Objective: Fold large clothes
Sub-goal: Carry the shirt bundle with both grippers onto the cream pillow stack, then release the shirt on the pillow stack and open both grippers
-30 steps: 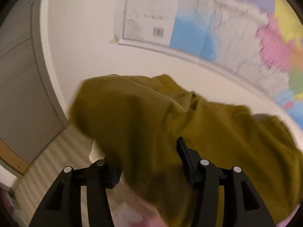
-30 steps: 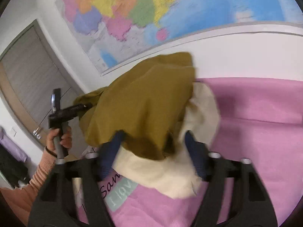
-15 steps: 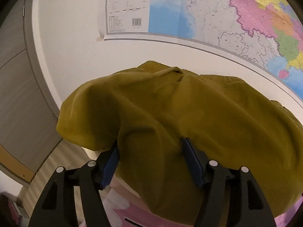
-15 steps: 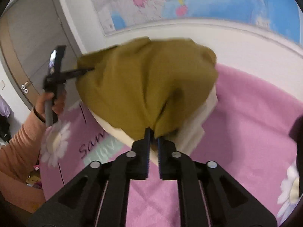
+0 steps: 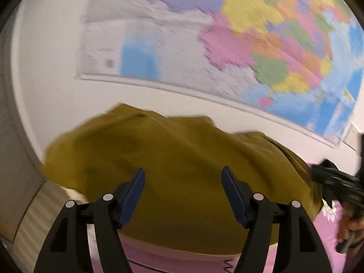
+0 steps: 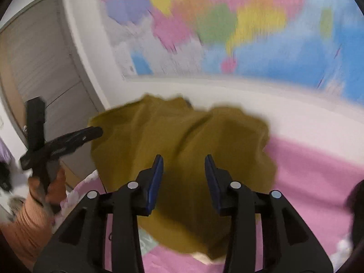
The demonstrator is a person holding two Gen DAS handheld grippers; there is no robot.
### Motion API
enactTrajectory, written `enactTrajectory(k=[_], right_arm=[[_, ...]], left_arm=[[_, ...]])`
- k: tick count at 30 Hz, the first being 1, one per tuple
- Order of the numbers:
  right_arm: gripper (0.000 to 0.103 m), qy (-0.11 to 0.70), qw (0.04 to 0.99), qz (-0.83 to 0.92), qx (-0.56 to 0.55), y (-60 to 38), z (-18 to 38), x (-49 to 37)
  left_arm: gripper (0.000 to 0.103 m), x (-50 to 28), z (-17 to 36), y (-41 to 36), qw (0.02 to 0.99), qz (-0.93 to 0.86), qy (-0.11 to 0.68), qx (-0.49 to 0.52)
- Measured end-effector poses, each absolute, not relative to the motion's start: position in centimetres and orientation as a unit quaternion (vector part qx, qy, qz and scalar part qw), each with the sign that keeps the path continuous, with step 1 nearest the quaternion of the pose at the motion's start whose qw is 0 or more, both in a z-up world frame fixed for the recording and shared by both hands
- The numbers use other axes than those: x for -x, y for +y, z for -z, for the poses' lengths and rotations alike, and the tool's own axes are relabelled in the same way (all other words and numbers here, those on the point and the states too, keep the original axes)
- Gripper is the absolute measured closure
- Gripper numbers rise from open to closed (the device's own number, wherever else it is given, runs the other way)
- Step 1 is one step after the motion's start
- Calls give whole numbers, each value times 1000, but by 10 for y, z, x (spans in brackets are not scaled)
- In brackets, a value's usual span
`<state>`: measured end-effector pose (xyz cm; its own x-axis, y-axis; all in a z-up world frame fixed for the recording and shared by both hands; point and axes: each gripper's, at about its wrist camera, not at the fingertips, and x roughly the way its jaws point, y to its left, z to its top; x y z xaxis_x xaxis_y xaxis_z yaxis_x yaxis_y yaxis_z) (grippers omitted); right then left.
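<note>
An olive-green garment (image 5: 186,173) lies in a loose heap on a pink blanket (image 5: 173,262); it also shows in the right wrist view (image 6: 182,141). A cream fabric edge (image 6: 202,258) peeks out under it. My left gripper (image 5: 183,183) is open and empty, just in front of the heap. My right gripper (image 6: 183,169) is open and empty, its fingers over the heap's near side. The left gripper also shows in the right wrist view (image 6: 91,134), held in a hand at the heap's left edge.
A coloured wall map (image 5: 250,45) hangs on the white wall behind. A grey door (image 6: 45,72) stands at the left. The pink blanket (image 6: 314,177) stretches to the right of the heap. Both views are motion-blurred.
My right gripper was shut on the garment half a second ago and has opened and let go. Both grippers have drawn back a little; the garment has settled lower on the blanket.
</note>
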<state>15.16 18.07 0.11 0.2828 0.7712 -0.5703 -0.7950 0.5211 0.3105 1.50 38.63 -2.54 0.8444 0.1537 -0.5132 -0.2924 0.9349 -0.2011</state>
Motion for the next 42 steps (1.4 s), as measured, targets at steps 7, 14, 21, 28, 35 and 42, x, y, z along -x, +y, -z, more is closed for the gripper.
enactTrajectory(k=[7,14,21,28,35,42], right_arm=[[64,377,792,-480,11,185,32,-161],[60,315,801,-509,-1,147,5,-123],[59,332,789,-514,42,170,29,-109],[59,362,782,-508,16,176,48,-122],[50,329,798,-505,18,165,30,-106],[32,309,818,-485,29,149,22,-84]], left_arm=[[37,-36,62,384,938,-120,287,156],[30,-12,48,353,950,-139,253,121],[23,-5,48,331,953,-136,247,114],[22,-5,59,328,946,-151,262,116],[18,7,56,311,949,-144,255,119],[9,17,58,290,950,-144,251,117]])
